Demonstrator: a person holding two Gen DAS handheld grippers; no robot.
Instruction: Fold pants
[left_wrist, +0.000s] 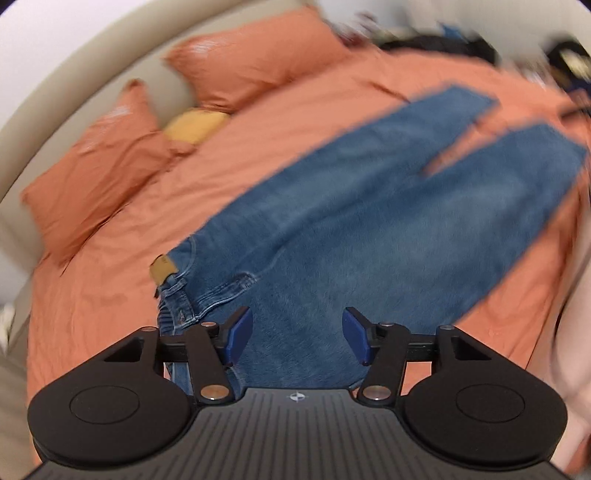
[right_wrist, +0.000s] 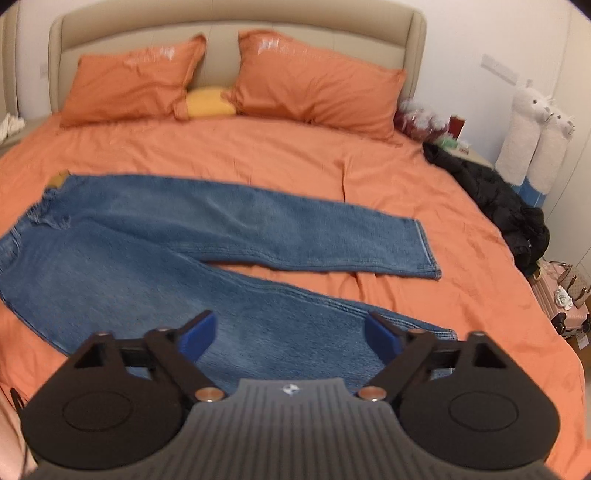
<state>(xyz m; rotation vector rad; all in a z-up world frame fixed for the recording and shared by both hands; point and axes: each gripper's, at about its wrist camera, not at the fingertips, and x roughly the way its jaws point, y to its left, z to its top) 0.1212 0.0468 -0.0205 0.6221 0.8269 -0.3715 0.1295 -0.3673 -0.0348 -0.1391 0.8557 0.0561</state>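
Blue jeans (right_wrist: 155, 251) lie flat across the orange bed (right_wrist: 258, 158), waist to the left, both legs spread apart toward the right. In the left wrist view the jeans (left_wrist: 369, 221) run from the waistband and tan label near my left gripper (left_wrist: 297, 338) up to the two leg ends. The left gripper is open and empty, above the seat area by the waist. My right gripper (right_wrist: 291, 338) is open and empty, above the lower part of the near leg, close to its hem (right_wrist: 439, 330).
Two orange pillows (right_wrist: 136, 81) and a yellow cushion (right_wrist: 208, 103) lie by the beige headboard (right_wrist: 236, 29). A black jacket (right_wrist: 495, 199) lies on the bed's right edge. A nightstand with clutter, white plush toys (right_wrist: 532, 136) and a pink suitcase (right_wrist: 561, 299) stand beyond it.
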